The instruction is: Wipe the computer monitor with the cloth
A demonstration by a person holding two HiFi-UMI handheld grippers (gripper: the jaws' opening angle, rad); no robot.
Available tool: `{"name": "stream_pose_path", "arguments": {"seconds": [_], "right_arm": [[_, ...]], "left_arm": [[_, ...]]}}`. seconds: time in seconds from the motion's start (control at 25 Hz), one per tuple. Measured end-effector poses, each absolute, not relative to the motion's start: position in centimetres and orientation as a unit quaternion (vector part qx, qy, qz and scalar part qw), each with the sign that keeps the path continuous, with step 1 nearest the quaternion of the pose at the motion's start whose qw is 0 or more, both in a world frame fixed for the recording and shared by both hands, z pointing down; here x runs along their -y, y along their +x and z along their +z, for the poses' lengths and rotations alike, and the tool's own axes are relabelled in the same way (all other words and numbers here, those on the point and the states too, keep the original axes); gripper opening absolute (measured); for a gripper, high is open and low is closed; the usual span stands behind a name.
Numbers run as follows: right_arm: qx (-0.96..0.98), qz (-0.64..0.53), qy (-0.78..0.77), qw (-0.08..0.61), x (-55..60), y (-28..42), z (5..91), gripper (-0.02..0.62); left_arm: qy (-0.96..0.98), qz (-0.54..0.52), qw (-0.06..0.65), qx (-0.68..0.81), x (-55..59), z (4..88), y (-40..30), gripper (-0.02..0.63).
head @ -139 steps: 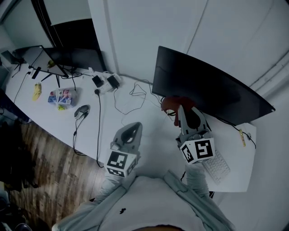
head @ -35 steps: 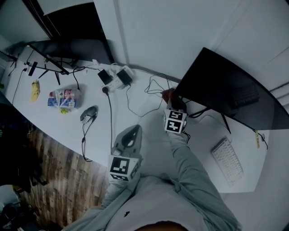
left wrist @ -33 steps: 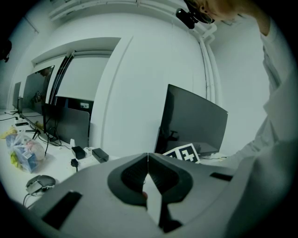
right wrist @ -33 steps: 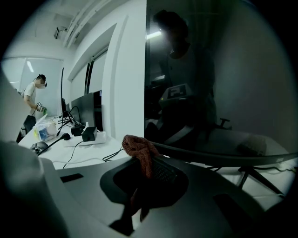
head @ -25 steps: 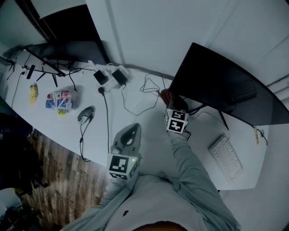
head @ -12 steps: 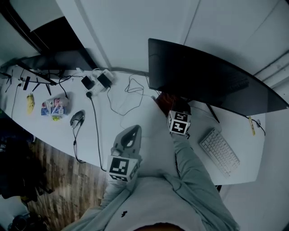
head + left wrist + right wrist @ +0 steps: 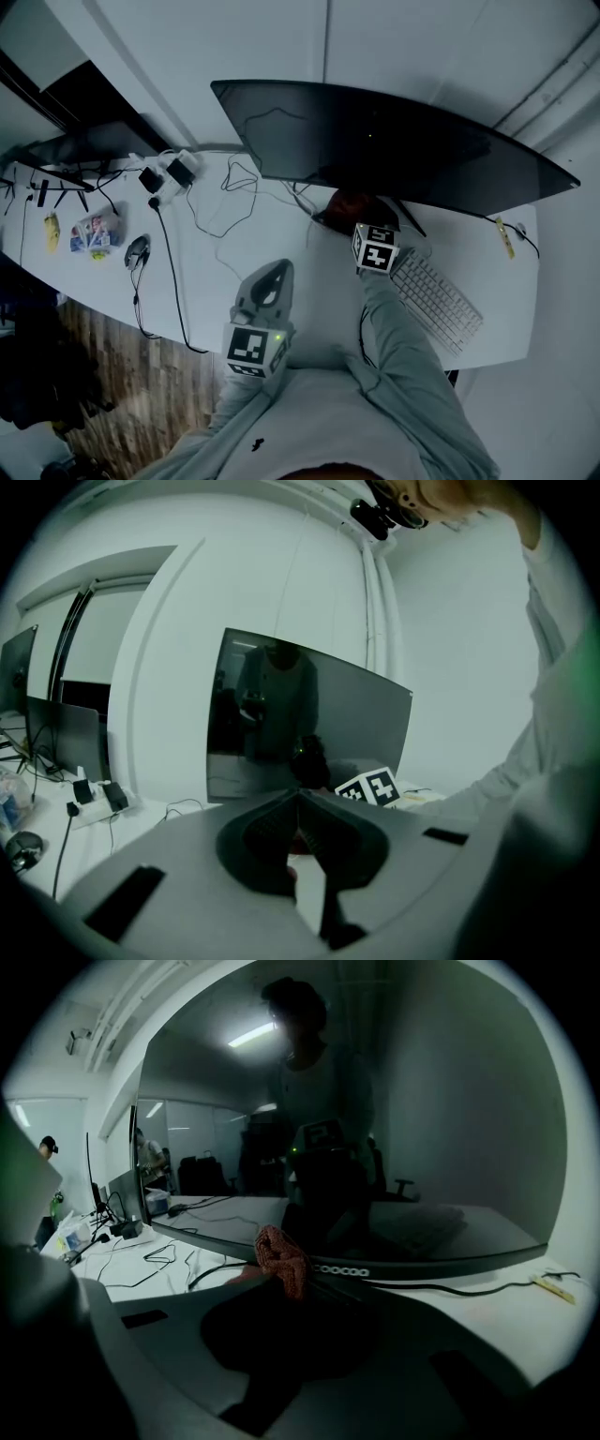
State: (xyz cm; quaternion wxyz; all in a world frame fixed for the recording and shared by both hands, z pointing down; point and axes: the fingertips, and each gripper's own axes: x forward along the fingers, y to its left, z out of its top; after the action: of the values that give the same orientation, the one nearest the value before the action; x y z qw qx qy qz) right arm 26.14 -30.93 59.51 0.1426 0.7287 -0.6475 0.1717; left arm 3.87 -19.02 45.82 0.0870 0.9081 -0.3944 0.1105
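The wide curved black monitor (image 7: 394, 150) stands at the back of the white desk (image 7: 281, 234). My right gripper (image 7: 356, 216) is shut on the red knitted cloth (image 7: 343, 204) and holds it at the monitor's lower edge, near the stand. In the right gripper view the cloth (image 7: 281, 1258) bunches out of the gripper (image 7: 302, 1283) just in front of the dark screen (image 7: 394, 1185). My left gripper (image 7: 272, 270) hovers over the desk's front, shut on nothing. Through its closed tips (image 7: 298, 797) I see the monitor (image 7: 309, 714) and the right gripper's marker cube (image 7: 367, 787).
A white keyboard (image 7: 436, 300) lies to the right of the right gripper. Loose cables (image 7: 225, 202), a power strip with plugs (image 7: 167, 174), a mouse (image 7: 138, 251), snack packets (image 7: 90, 232) and a second monitor (image 7: 89, 150) fill the left side. Wooden floor (image 7: 103, 375) lies below the desk's edge.
The right gripper with the cloth has slid from the monitor's left bottom corner toward the middle of its lower edge. The head view has swung right. The left gripper has stayed put.
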Motion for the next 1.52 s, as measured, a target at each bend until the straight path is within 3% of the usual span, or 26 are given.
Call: {"name": "stream_pose_path", "arguments": {"seconds": [1.0,1.52], "right_arm": [[0.584,0.182,0.782,0.120,19.1,53.6,59.3,0.034],[0.602,0.151,0.770,0.150,17.4,59.4,58.1,0.033]], "left_arm": [[0.936,0.106,0.073,0.327,11.2,46.4,27.0,0.021],[0.951,0.106,0.069,0.283,10.0,46.8,35.1,0.021]]}}
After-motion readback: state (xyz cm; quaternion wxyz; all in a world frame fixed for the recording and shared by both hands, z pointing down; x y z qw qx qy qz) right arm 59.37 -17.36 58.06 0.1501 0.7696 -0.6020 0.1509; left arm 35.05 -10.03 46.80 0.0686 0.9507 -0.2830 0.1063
